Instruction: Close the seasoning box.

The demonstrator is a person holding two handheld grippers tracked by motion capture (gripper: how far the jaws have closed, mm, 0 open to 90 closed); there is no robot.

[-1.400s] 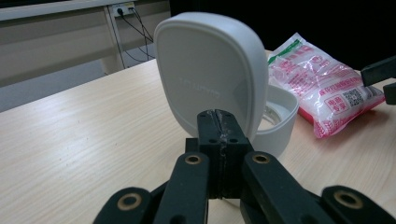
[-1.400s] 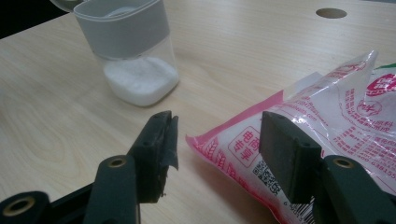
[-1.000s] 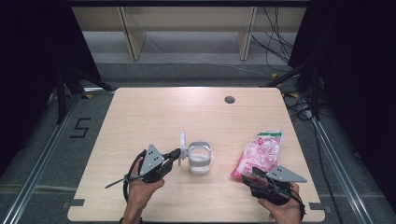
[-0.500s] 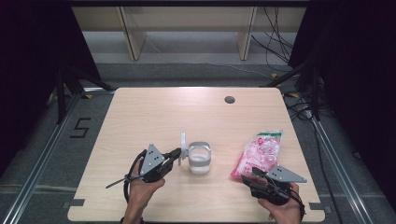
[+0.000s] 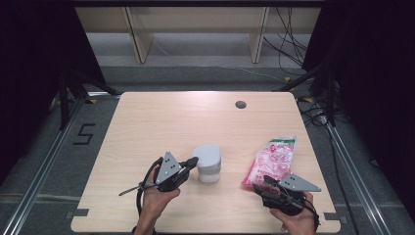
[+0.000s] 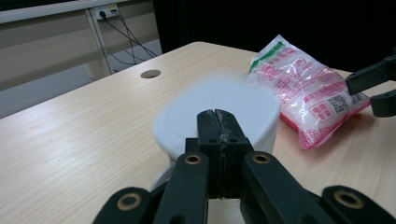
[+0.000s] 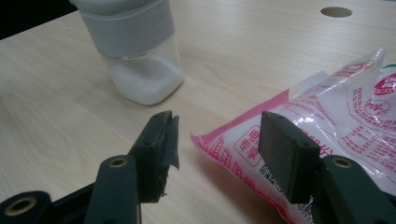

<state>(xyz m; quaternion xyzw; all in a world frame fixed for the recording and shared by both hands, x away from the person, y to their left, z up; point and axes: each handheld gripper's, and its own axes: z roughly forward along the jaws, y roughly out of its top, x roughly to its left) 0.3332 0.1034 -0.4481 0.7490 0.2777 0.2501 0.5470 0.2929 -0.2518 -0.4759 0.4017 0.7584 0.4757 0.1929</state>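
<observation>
A clear container (image 5: 208,161) with a white lid (image 6: 233,107) stands near the table's front middle, with white powder at its bottom (image 7: 144,84). My left gripper (image 5: 194,161) is shut with nothing between its jaws, and its tips (image 6: 218,116) rest against the lid's near edge. A pink and clear plastic bag (image 5: 274,159) lies to the right. My right gripper (image 5: 259,183) stands open at the bag's near corner. In the right gripper view that corner (image 7: 210,140) lies between the fingers (image 7: 163,135), and the pads are not pressing on it.
The wooden table (image 5: 171,117) has a round cable hole (image 5: 240,104) at its far right. Beyond the far edge are shelf legs and cables on the floor. A metal rail (image 5: 44,166) runs along the floor at the left.
The container's lid flap stood upright before and now lies down flat on the container. My left gripper has shifted slightly right toward it. The right gripper has not moved.
</observation>
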